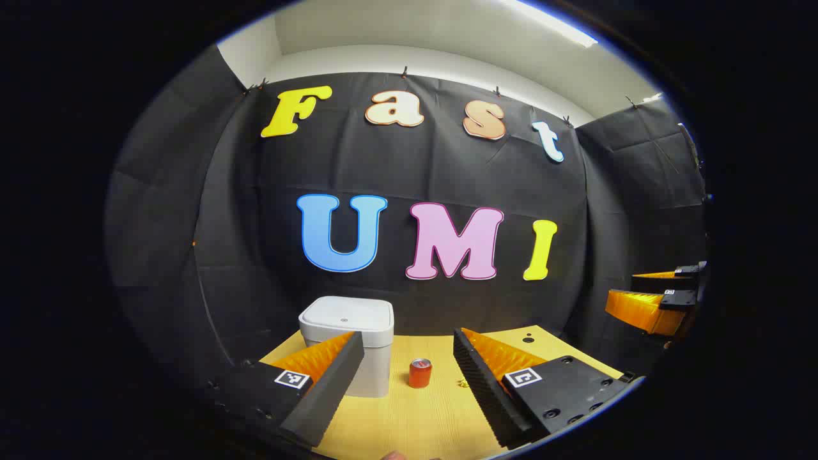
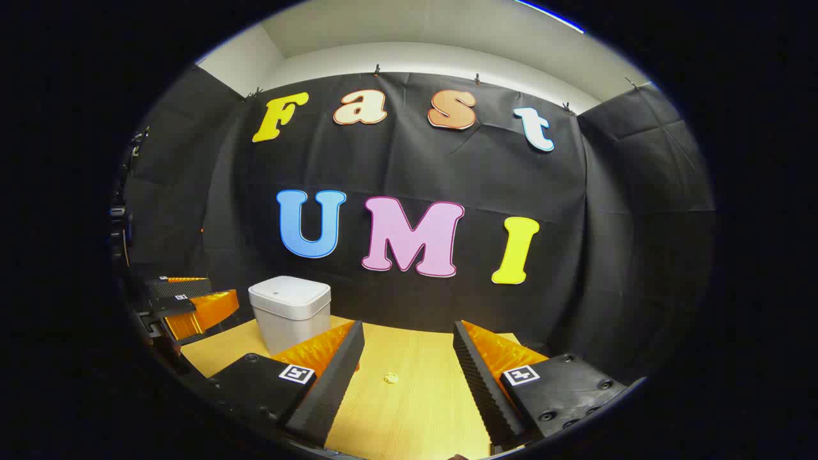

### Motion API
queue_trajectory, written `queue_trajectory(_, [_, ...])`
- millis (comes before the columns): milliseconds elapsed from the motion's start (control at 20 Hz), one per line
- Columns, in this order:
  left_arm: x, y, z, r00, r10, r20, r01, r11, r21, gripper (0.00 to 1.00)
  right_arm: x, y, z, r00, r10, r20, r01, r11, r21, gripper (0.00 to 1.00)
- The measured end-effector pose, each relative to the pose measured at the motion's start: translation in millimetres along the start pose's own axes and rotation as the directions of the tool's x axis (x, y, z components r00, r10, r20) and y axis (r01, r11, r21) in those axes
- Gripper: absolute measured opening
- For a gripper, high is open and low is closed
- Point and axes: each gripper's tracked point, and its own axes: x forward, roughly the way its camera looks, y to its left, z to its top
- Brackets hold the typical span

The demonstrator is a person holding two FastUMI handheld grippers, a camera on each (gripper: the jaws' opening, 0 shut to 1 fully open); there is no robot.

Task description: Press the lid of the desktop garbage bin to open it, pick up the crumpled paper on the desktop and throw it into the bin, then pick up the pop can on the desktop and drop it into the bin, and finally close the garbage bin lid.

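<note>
Both hand-held grippers gaping and empty, bin [image 1: 347, 335] lid closed, paper [image 2: 391, 377] tiny, blurred

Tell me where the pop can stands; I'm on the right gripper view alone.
Observer: In the left gripper view the pop can stands upright on the table, right of the bin and apart from it.
Operator: Describe my gripper from outside.
Observer: The right gripper sits at that view's right edge, jaws apart, holding nothing.
Operator: Report what the left gripper faces.
Observer: The left gripper is open, and the can is framed between its fingers, farther off.
</note>
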Motion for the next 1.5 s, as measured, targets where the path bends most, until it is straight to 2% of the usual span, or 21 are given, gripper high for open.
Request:
queue_trajectory(350, [6.4,-6.5,1.5,1.000,-0.026,-0.004,0.026,1.000,0.015,0.95,5.3,-4.5,-1.0,1.000,-0.010,-0.006,0.010,1.000,0.010,0.91])
queue_trajectory(1050, [28.6,13.8,11.9,1.000,-0.012,-0.005,0.012,0.998,0.063,0.94,16.0,-12.8,-6.0,1.000,-0.013,-0.022,0.014,0.999,0.041,0.91])
queue_trajectory(1200, [41.7,27.5,17.7,1.000,0.015,0.001,-0.015,0.998,0.067,0.73,15.3,-14.7,-7.5,1.000,-0.013,-0.026,0.014,0.999,0.043,0.91])
queue_trajectory(1250, [47.7,33.9,19.9,1.000,0.022,0.001,-0.022,0.997,0.069,0.71,15.1,-15.0,-7.6,0.999,-0.012,-0.031,0.014,0.999,0.042,0.91])
queue_trajectory(1350, [60.2,41.2,19.5,1.000,0.016,-0.011,-0.015,0.996,0.084,0.61,14.3,-18.1,-5.3,1.000,-0.017,-0.026,0.018,0.999,0.040,0.91])
queue_trajectory(1400, [68.1,45.3,17.4,1.000,0.000,-0.022,0.002,0.996,0.092,0.43,14.7,-19.8,-4.7,1.000,-0.020,-0.024,0.020,0.999,0.037,0.91])
queue_trajectory(1450, [77.0,48.2,17.5,0.999,-0.016,-0.032,0.019,0.995,0.102,0.36,14.6,-20.7,-5.1,0.999,-0.022,-0.025,0.023,0.999,0.035,0.91])
queue_trajectory(1500, [86.6,55.8,18.9,0.999,-0.023,-0.035,0.026,0.995,0.100,0.25,15.2,-22.1,-4.7,0.999,-0.024,-0.027,0.025,0.999,0.034,0.91])
